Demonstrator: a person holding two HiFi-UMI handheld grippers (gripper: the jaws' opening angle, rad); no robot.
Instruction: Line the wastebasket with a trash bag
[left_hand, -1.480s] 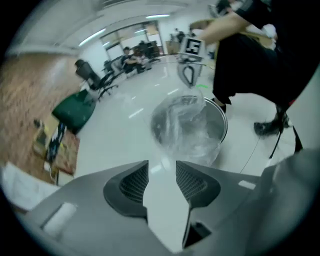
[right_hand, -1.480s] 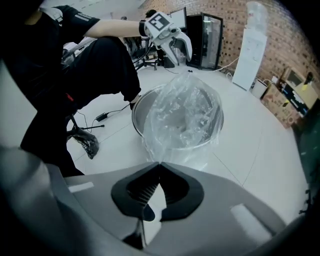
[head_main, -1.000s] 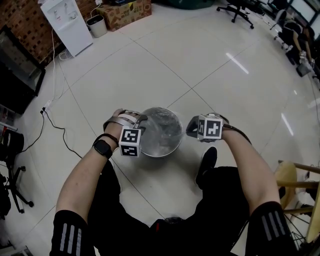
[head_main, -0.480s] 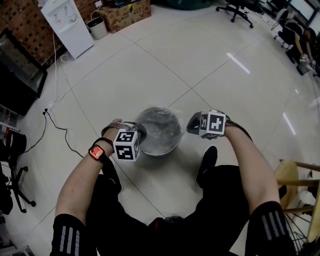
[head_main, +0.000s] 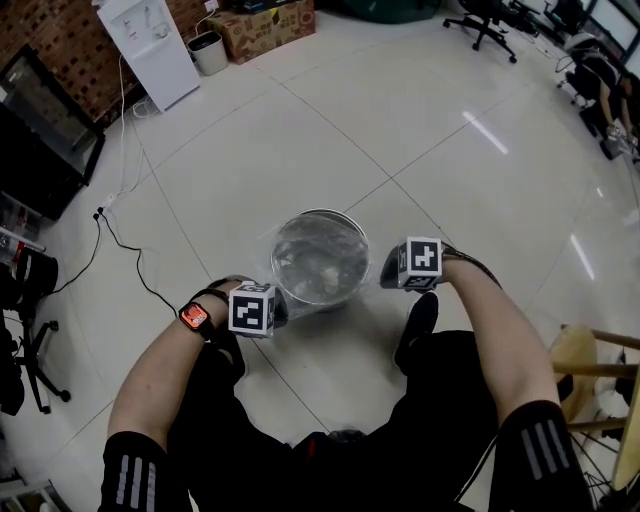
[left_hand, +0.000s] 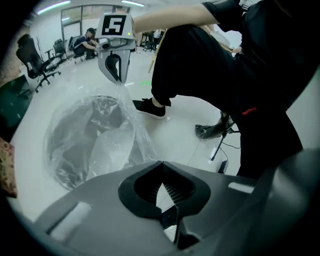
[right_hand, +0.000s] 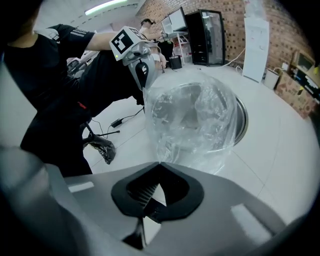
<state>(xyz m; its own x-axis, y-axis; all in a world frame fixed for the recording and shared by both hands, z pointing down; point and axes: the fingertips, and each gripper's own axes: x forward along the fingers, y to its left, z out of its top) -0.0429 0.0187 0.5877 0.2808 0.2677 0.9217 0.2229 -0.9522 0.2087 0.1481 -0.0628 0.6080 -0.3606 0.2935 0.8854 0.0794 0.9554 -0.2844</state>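
A round metal wastebasket (head_main: 345, 228) stands on the tiled floor with a clear trash bag (head_main: 312, 262) loosely in and over it. At the basket's near left, my left gripper (head_main: 283, 307) is shut on the bag's edge; in the left gripper view the film (left_hand: 142, 142) runs up to the closed tips (left_hand: 161, 162). On the basket's right, my right gripper (head_main: 386, 271) is shut on the opposite edge, and the bag (right_hand: 192, 117) bulges between its tips (right_hand: 159, 163) and the left gripper (right_hand: 144, 82). The basket's rim (right_hand: 243, 125) shows behind the film.
The person's shoe (head_main: 415, 325) rests just right of the basket, legs below it. A cable (head_main: 125, 250) trails on the floor at left. Far back stand a white cabinet (head_main: 150, 45), a small bin (head_main: 208, 52) and a cardboard box (head_main: 262, 25). A wooden stool (head_main: 590, 360) is at right.
My left gripper has swung from the basket's left rim towards the person and now grips the bag edge. The right gripper has shifted slightly nearer. The bag is pulled wider.
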